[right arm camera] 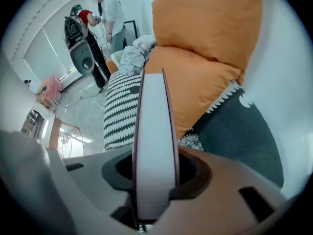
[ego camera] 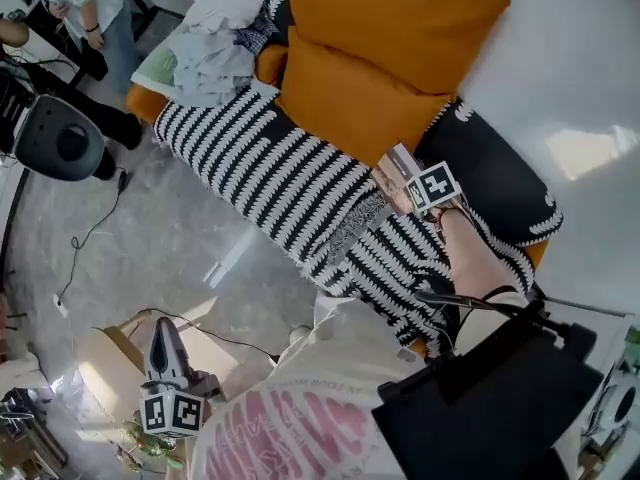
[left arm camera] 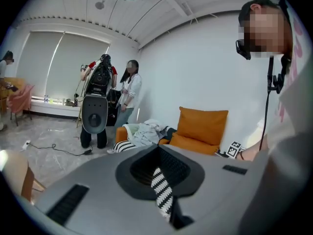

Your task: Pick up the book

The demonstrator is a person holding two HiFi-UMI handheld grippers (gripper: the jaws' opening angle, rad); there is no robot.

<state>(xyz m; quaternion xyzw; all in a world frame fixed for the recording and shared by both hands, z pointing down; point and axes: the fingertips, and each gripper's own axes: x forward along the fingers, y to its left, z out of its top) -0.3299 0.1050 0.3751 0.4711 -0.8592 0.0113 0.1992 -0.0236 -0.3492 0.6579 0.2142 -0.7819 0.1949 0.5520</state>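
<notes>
A sofa (ego camera: 268,64) with orange upholstery runs from the far left towards the near right. Most of its seat is covered by a black-and-white striped throw (ego camera: 265,168), and a dark blanket (ego camera: 500,183) lies over its right end. Two orange cushions (ego camera: 385,28) lean one above the other against the white wall at the far side. A pile of pale clothes (ego camera: 215,48) sits on the far-left end of the seat. On the grey floor (ego camera: 150,238) to the left stands a grey machine with a round face (ego camera: 55,138), with people beside it. The person's bare forearm (ego camera: 470,258) reaches out over the right part of the sofa and carries the right gripper (ego camera: 410,186), which points steeply down. Its jaws are clamped on the book (right arm camera: 155,131). The right gripper view shows the book edge-on, its white page block upright between dark covers and one jaw pressed against each cover. The book is clear of the throw, just in front of the lower cushion, and juts out beyond the jaw tips. The left gripper (ego camera: 163,336) is low at the near left over the floor, well apart from the book, its jaws drawn together with nothing between them.
</notes>
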